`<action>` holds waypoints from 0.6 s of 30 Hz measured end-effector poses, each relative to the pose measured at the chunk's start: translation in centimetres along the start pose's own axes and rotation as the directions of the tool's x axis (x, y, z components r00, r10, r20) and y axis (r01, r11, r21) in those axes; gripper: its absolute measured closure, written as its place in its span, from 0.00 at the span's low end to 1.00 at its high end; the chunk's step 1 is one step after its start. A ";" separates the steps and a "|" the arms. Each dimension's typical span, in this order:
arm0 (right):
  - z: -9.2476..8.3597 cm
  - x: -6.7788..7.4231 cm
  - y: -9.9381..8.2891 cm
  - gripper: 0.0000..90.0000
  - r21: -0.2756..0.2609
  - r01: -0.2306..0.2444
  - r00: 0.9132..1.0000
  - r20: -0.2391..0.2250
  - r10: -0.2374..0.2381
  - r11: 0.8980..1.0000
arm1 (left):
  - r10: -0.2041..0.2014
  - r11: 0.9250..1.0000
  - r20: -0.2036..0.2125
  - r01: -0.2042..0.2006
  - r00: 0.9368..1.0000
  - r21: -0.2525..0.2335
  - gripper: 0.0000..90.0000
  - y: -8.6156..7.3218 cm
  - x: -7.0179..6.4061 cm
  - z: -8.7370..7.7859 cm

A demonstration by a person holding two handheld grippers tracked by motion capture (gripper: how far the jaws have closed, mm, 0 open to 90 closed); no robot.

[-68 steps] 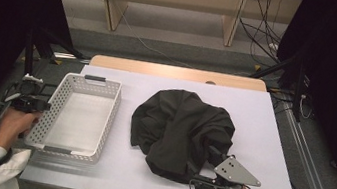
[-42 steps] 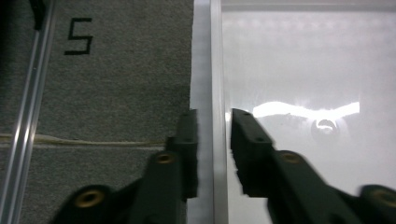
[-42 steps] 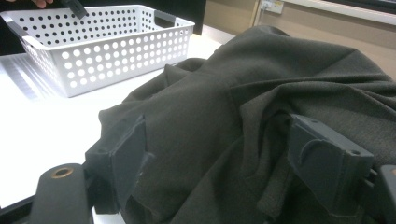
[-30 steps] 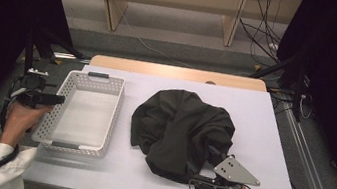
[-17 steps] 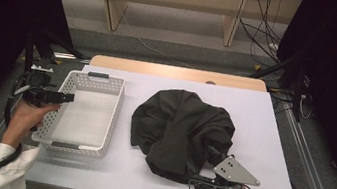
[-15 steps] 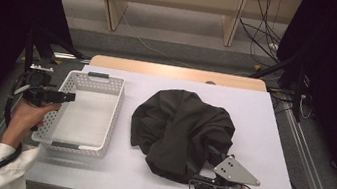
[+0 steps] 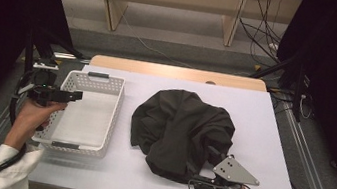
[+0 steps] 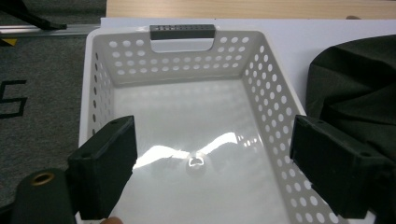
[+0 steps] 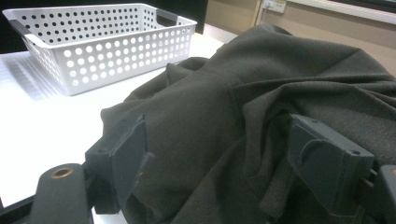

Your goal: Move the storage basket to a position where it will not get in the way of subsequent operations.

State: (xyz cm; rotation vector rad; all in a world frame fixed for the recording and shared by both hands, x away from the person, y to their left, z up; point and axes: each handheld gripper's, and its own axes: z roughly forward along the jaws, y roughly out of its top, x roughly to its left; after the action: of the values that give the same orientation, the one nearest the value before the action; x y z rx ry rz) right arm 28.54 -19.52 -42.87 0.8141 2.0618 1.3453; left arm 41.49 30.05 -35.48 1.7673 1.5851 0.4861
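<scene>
Presently my right gripper (image 7: 203,185), jaws spread around the dark garment (image 7: 181,129) at the desk's near edge; left gripper (image 7: 73,94) open over the white basket (image 7: 114,111).

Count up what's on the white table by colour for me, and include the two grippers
White: 1, the perforated basket
Dark grey: 1, the crumpled cloth
Black: 2, the left gripper over the basket and the right gripper at the cloth's near edge
Total: 4
</scene>
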 end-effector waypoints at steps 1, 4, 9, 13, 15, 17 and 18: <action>0.0 0.0 0.0 0.24 0.000 -0.001 1.000 0.000 0.001 1.000 | -0.001 1.000 0.006 0.001 1.000 -0.002 0.15 0.0 -0.1 0.0; 0.0 0.0 0.0 0.24 -0.002 -0.003 1.000 0.000 0.003 1.000 | 0.003 1.000 0.026 -0.002 1.000 -0.011 0.13 0.0 -0.3 0.0; 0.0 0.0 0.0 0.24 -0.002 -0.003 1.000 -0.001 0.003 1.000 | 0.017 1.000 0.055 -0.015 0.998 -0.026 0.13 0.0 -1.1 0.0; 0.0 0.0 0.0 0.24 -0.001 0.000 1.000 -0.001 0.000 1.000 | 0.025 0.998 0.087 -0.020 0.996 -0.062 0.13 0.0 -1.7 -0.2; 0.1 -0.1 -0.1 0.24 0.001 -0.004 1.000 0.000 0.004 1.000 | 0.018 0.998 0.109 -0.010 0.994 -0.068 0.13 0.0 -2.0 -0.2; 0.1 -0.2 -0.1 0.24 0.002 -0.004 1.000 0.003 0.004 1.000 | 0.026 0.997 0.118 -0.017 0.993 -0.075 0.13 0.0 -2.3 -0.2; 0.1 -0.2 -0.1 0.24 0.000 -0.006 1.000 0.004 0.006 1.000 | 0.030 0.997 0.120 -0.021 0.992 -0.075 0.13 0.0 -2.5 -0.1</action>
State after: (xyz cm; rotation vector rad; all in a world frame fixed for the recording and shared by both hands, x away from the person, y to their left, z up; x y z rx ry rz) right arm 28.70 -19.68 -42.97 0.8221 2.0580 1.3461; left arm 40.92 27.64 -34.98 1.7304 1.4444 0.4359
